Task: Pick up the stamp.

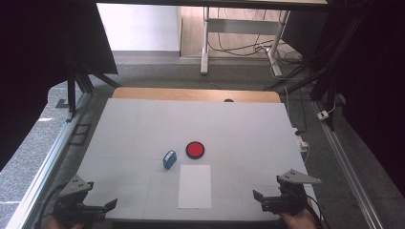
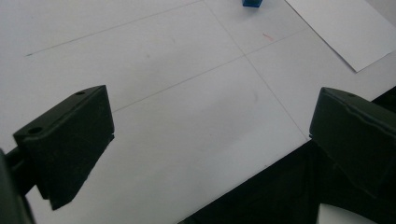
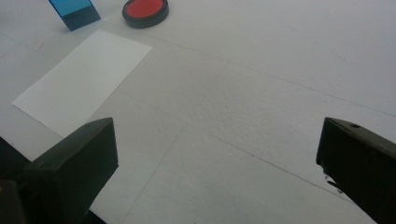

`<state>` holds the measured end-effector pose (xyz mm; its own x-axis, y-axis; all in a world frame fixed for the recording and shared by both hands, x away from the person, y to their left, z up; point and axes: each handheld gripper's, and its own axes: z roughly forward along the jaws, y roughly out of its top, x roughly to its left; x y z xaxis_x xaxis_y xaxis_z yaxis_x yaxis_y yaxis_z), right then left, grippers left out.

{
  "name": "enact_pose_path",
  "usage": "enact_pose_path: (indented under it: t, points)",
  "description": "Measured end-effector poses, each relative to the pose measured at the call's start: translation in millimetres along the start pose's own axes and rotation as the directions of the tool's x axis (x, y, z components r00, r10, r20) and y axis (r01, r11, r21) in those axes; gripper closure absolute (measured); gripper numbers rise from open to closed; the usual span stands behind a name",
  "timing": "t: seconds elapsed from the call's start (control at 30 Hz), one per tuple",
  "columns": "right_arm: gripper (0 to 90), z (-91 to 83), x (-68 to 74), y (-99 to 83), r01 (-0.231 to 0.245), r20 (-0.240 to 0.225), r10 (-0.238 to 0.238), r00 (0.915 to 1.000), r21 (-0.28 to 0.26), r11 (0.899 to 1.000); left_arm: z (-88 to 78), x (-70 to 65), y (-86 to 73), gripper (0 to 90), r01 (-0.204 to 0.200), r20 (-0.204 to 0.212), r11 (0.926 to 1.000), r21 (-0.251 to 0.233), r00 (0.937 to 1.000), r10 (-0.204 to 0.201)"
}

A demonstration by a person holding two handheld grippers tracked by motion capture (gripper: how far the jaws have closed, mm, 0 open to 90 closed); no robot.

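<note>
Presently both the left gripper (image 1: 111, 204) and right gripper (image 1: 258, 196) rest at the near table edge, jaws wide apart and empty, probably staged to reach the small blue block (image 1: 169, 159), round red-topped black pad (image 1: 195, 150) and white paper sheet (image 1: 195, 186) grouped mid-table.

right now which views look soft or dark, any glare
High view: dark at both sides, white sheet evenly lit, no glare. Left gripper view: near jaws blurred, blue block cut by the top edge. Right gripper view: red disc fairly sharp, jaws soft.

Left hand-held gripper (image 1: 111, 204) and right hand-held gripper (image 1: 257, 196) face inward, jaws wide apart.
</note>
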<state>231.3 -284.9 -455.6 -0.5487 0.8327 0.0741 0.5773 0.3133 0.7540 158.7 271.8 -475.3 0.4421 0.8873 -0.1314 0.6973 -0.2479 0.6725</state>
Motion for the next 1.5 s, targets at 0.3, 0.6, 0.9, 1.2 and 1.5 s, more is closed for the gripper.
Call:
enact_pose_path:
  t: [0.3, 0.6, 0.9, 1.2, 1.5]
  points:
    - [0.0, 0.3, -2.3, 0.2, -0.015, -0.019, 0.015, 0.9997, 0.006, 1.0, -0.1, 0.4, 0.2, 0.0, 0.009, -0.014, 1.0, 0.004, 0.9999, -0.009]
    - [0.0, 0.6, -1.7, 0.3, -0.008, -0.019, 0.008, 0.9998, 0.007, 1.0, 0.0, 0.4, 0.4, 0.0, 0.005, -0.008, 0.9999, 0.009, 1.0, -0.005]
    - [0.0, 0.6, -0.5, 0.1, 0.007, -0.03, -0.007, 0.9995, 0.009, 1.0, 2.6, -3.1, 2.2, 0.0, -0.027, -0.012, 0.9991, 0.033, 0.9996, 0.027]
    - [0.0, 1.9, 0.1, 0.3, 0.013, -0.038, -0.012, 0.9992, 0.019, 1.0, -3.4, -5.7, 11.9, 0.0, -0.04, 0.014, 0.9992, 0.001, 0.9991, 0.04]
    - [0.0, 2.4, -0.6, 0.6, 0.005, -0.04, -0.004, 0.9992, 0.026, 1.0, 2.7, -3.6, 18.0, 0.0, -0.069, 0.05, 0.9973, -0.023, 0.9963, 0.07]
